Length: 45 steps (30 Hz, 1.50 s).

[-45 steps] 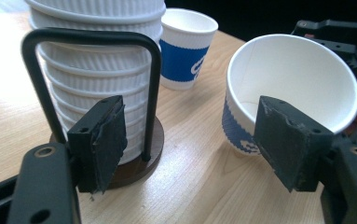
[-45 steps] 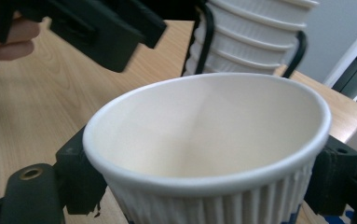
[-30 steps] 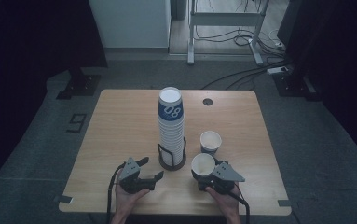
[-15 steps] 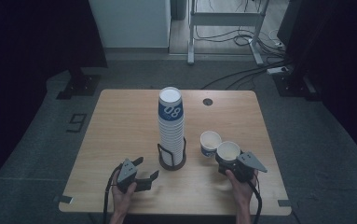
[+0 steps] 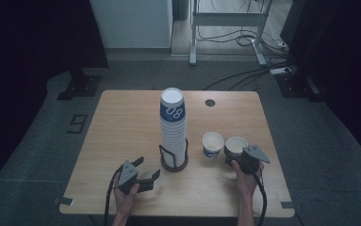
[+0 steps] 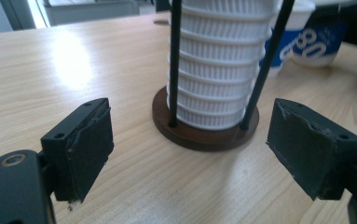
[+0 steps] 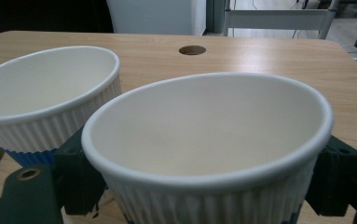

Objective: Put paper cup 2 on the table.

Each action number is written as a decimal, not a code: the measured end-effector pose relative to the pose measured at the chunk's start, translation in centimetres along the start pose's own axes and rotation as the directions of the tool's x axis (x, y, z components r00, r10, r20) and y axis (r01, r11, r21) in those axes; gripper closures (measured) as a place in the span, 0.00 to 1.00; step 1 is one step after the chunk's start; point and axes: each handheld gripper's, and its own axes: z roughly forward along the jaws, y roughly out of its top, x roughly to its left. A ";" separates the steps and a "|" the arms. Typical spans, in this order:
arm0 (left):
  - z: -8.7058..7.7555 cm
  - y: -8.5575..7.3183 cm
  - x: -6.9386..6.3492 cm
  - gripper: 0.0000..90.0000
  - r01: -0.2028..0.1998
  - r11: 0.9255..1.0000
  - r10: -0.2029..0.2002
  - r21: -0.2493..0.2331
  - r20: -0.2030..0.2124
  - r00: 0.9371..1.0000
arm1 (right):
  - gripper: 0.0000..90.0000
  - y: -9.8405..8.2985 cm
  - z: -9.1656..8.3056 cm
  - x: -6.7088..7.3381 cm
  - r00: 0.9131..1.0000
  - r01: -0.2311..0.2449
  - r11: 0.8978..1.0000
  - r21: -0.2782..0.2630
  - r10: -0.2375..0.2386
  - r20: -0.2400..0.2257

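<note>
A tall stack of ribbed white paper cups (image 5: pixel 172 127) with blue bands stands in a dark wire holder (image 5: pixel 173 162) at mid-table. A single cup (image 5: pixel 213 144) sits to the right of the stack. Right beside it is a second cup (image 5: pixel 236 146), gripped low on its sides by my right gripper (image 5: pixel 237 157). In the right gripper view this cup (image 7: pixel 209 140) sits between the jaws, whose pads (image 7: pixel 78 179) touch its ribbed wall; they have just eased slightly wider. My left gripper (image 5: pixel 145 172) is open and empty in front of the holder (image 6: pixel 204 126).
The wooden table (image 5: pixel 131 122) has a round cable hole (image 5: pixel 209 102) near its far edge. Bare wood lies to the left of the stack and along the front edge. Cables and a metal frame lie on the floor beyond the table.
My right gripper has carried its cup to the right, from in front of the stack to beside the single cup. The left gripper has drawn back slightly from the holder.
</note>
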 end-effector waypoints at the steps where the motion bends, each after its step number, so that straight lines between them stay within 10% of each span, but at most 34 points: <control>1: 0.1 -0.1 0.0 0.16 0.006 1.000 -0.006 0.006 -0.008 1.000 | 0.18 0.0 0.0 -0.1 1.000 -0.002 1.000 -0.001 0.002 -0.002; 25: 0.0 -0.2 0.0 0.16 -0.004 1.000 0.002 -0.024 -0.054 0.999 | 0.15 -0.6 0.5 -0.5 0.999 0.027 0.995 0.099 -0.031 0.043; 45: 0.0 -0.2 0.0 0.16 0.000 1.000 -0.002 -0.021 -0.071 0.997 | 0.15 -1.6 -2.6 0.2 0.996 -0.068 0.993 0.096 0.063 0.055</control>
